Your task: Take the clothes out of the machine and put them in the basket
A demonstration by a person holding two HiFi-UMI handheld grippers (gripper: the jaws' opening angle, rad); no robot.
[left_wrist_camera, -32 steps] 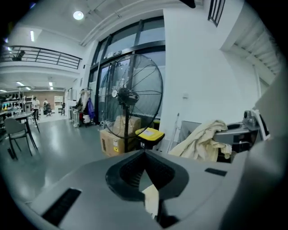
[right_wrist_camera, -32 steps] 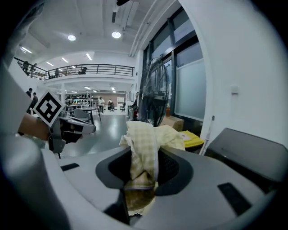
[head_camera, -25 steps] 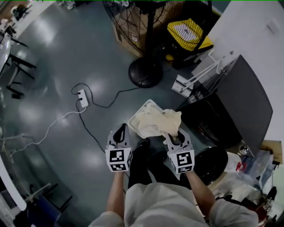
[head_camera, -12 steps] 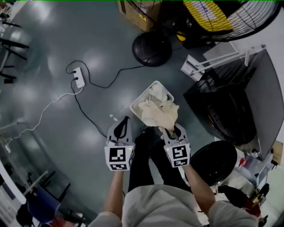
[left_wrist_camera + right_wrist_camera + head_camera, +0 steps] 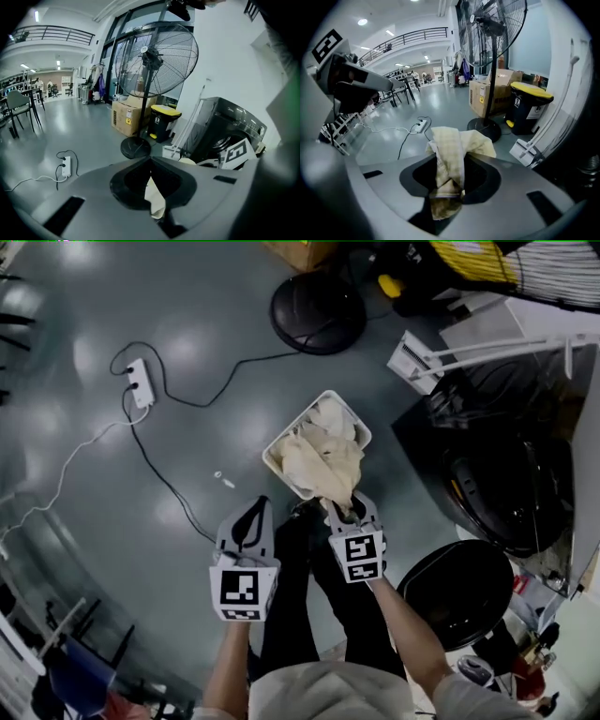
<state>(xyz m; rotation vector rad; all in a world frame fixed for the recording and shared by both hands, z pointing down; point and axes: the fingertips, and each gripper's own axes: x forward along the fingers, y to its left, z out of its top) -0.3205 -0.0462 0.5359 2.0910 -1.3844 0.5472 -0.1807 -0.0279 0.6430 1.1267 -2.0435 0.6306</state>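
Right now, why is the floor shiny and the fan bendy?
Head view: lights make pale glare patches on the floor. Left gripper view: the wide lens bends the fan and darkens the corners. Right gripper view: the cloth is sharp, edges dark.

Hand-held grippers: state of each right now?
Left hand-held gripper: jaws together; a pale scrap shows between them, unclear if gripped.
Right hand-held gripper: closed on the cream cloth.

The clothes (image 5: 319,457) lie in the basket (image 5: 350,412). The machine (image 5: 506,493) stands at its three o'clock, the fan base (image 5: 317,313) at twelve, the power strip (image 5: 141,382) at ten.
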